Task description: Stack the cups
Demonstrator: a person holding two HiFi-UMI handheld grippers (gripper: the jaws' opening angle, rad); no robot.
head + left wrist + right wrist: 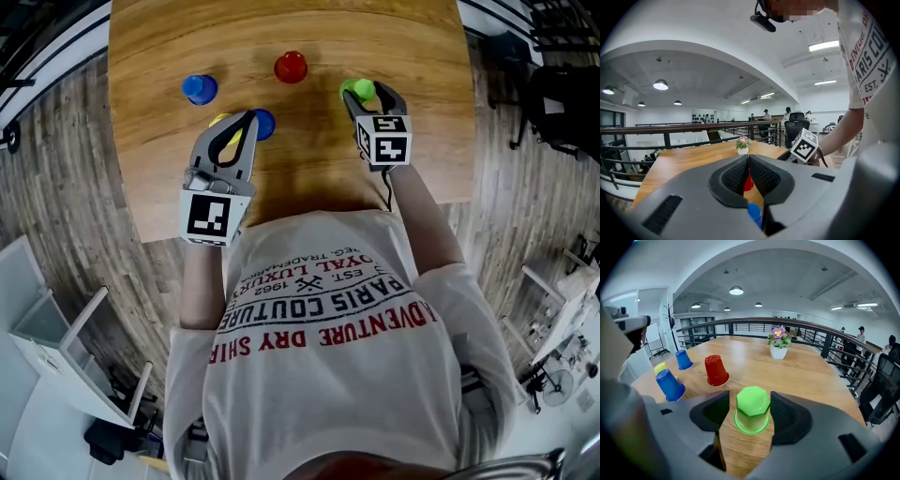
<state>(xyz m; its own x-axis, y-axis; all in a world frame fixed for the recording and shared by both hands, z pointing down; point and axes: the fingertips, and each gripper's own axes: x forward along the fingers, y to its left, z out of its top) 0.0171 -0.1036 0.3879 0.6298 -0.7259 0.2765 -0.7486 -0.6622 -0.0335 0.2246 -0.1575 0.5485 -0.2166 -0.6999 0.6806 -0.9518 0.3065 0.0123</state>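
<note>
Green cup — between parted jaws of right tool.

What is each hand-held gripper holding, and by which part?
Nothing is held. The green upside-down plastic cup stands between the open jaws of the right hand-held gripper, ungripped; the left hand-held gripper is shut, empty.

Desk: wood top was smooth, with a satin sheen. Green cup, red cup, blue cup: plastic was smooth, slightly glossy. Right gripper: jaws were matt grey plastic, with ribbed faces.
</note>
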